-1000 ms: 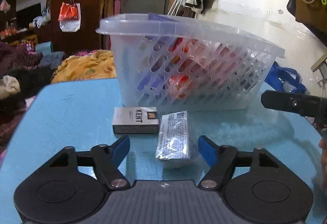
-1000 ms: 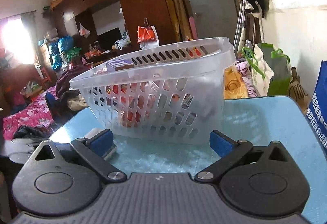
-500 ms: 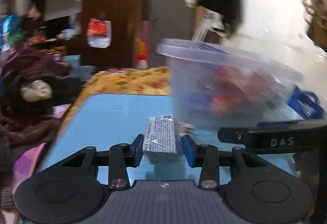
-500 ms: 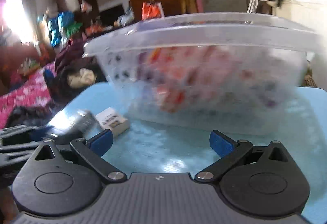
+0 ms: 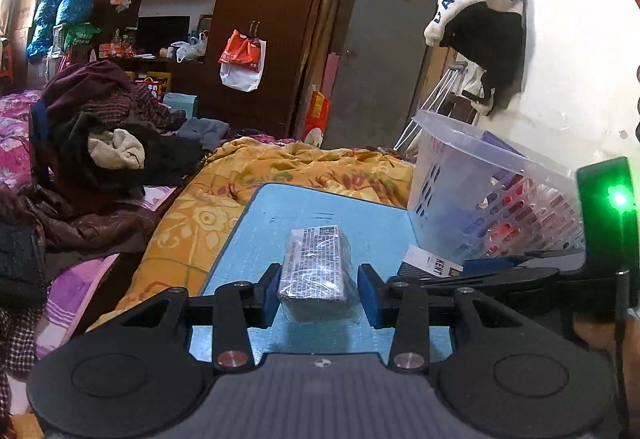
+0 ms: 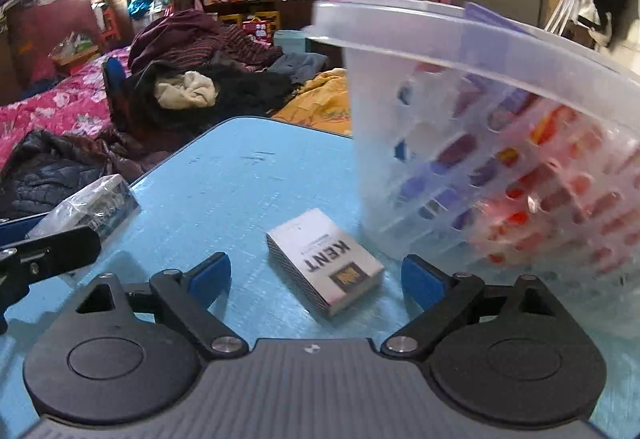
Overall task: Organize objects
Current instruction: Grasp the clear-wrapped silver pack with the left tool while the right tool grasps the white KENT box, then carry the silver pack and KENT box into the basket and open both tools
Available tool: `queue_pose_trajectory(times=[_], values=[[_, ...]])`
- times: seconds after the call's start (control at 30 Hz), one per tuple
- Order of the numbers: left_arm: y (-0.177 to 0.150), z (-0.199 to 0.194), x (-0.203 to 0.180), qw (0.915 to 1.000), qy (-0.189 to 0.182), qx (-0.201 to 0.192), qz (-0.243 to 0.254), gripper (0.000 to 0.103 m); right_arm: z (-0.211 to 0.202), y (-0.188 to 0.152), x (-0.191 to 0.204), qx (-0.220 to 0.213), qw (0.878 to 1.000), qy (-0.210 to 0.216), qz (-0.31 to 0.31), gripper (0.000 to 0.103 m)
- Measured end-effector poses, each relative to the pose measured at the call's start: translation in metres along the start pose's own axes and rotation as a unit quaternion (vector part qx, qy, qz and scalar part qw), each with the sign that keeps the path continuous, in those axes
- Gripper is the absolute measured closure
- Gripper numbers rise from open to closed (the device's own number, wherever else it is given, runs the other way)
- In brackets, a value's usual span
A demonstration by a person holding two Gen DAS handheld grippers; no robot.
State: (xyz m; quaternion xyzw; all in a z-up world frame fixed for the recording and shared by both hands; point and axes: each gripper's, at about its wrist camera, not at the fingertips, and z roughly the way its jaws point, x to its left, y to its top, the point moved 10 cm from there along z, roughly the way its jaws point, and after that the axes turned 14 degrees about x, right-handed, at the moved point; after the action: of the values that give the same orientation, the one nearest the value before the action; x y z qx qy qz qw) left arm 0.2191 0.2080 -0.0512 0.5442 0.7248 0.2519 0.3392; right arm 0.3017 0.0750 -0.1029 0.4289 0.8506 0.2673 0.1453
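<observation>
Left gripper [image 5: 318, 295] just clamped the wrapped pack [image 5: 316, 271]; right gripper [image 6: 316, 279] now closing around the Kent box [image 6: 324, 263], so both look basket-bound.

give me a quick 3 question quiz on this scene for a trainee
1. True or false: the left gripper is clamped on the plastic-wrapped pack.
2. Which brand word is printed on the white box lying on the blue table?
3. Where does the white box lie relative to the right gripper? A) inside the clear basket B) between its closing, not yet touching fingers C) on the bedding

Key
1. True: both pads press on the pack's sides.
2. KENT.
3. B: the box lies flat on the table between the fingers, beside the basket.
</observation>
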Motion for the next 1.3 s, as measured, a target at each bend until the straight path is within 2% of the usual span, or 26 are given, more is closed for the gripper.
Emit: queue_pose_trajectory(times=[0.1, 0.2, 0.27, 0.33, 0.53, 0.7, 0.77, 0.9, 0.97, 1.0, 1.07, 1.3], values=[[-0.002, 0.001, -0.002, 1.0000, -0.004, -0.001, 0.003, 0.058, -0.002, 0.001, 0.001, -0.001, 1.000, 0.007, -0.011, 0.011], [-0.003, 0.002, -0.004, 0.9999, -0.010, -0.001, 0.007, 0.058, -0.007, -0.001, 0.003, -0.009, 1.000, 0.019, -0.019, 0.023], [-0.005, 0.003, -0.006, 0.9999, -0.012, 0.000, 0.007, 0.058, -0.010, 0.000, 0.005, -0.018, 0.999, 0.020, -0.028, 0.047], [-0.005, 0.004, -0.007, 0.9999, -0.015, -0.001, 0.008, 0.058, -0.014, -0.002, 0.004, -0.020, 0.999, 0.022, -0.030, 0.059], [-0.006, 0.004, -0.010, 0.9997, -0.019, -0.002, 0.015, 0.058, -0.026, -0.012, -0.001, -0.013, 0.999, 0.026, -0.040, 0.059], [-0.010, 0.004, -0.009, 0.9996, 0.003, 0.008, 0.028, 0.058, -0.038, -0.028, -0.007, -0.014, 0.999, 0.024, -0.046, 0.059], [-0.014, 0.008, -0.010, 0.9987, 0.013, 0.025, 0.043, 0.056, -0.041, -0.032, -0.007, -0.015, 0.998, 0.029, -0.047, 0.059], [-0.014, 0.011, -0.009, 0.9986, 0.016, 0.031, 0.040, 0.055, -0.042, -0.034, -0.008, -0.023, 0.998, 0.030, -0.044, 0.059], [-0.016, 0.015, -0.009, 0.9976, 0.028, 0.046, 0.043, 0.058, -0.044, -0.035, -0.012, -0.028, 0.998, 0.035, -0.036, 0.059], [-0.017, 0.018, -0.010, 0.9969, 0.036, 0.053, 0.047, 0.066, -0.046, -0.036, -0.015, -0.033, 0.998, 0.038, -0.032, 0.059], [-0.016, 0.014, -0.013, 0.9969, 0.041, 0.041, 0.054, 0.071, -0.054, -0.037, -0.020, -0.046, 0.998, 0.041, -0.026, 0.059], [-0.014, -0.001, -0.034, 0.9972, 0.020, -0.016, 0.070, 0.071, -0.096, -0.050, -0.048, -0.100, 0.994, 0.054, 0.003, 0.059]])
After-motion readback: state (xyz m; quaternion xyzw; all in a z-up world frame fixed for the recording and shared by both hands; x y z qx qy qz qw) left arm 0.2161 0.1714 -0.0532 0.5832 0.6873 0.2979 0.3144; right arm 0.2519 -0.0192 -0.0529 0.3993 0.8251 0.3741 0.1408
